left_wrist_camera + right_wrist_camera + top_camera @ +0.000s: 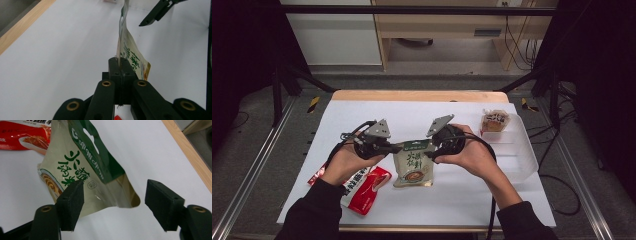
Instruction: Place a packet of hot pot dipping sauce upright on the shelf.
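Along the left side of the white tabletop [452, 200], noting a red packet [364, 192] lying flat, partly tucked under the left sleeve. Just right of it, gripping with the left gripper [398, 148], its fingers [113, 67] pinching tight on the top edge of a beige pouch [413, 167] (green header strip, green lettering, a bowl pictured on its face). Holding that pouch up by this edge, hanging down between the two hands, its lower end close over the tabletop and just beside the red packet; not telling whether that end is touching the surface. Further right, hovering with the right gripper [429, 151] at the pouch's other top corner, its fingers [72, 202] standing wide apart and straddling that corner without pressing on it, one lying against the printed face side, the other well clear of the pouch's edge. Farther right again, noting a clear plastic tray [524, 155] sitting at the tabletop's right edge, and a small orange-and-white snack packet [494, 121] resting at the tray's far end.
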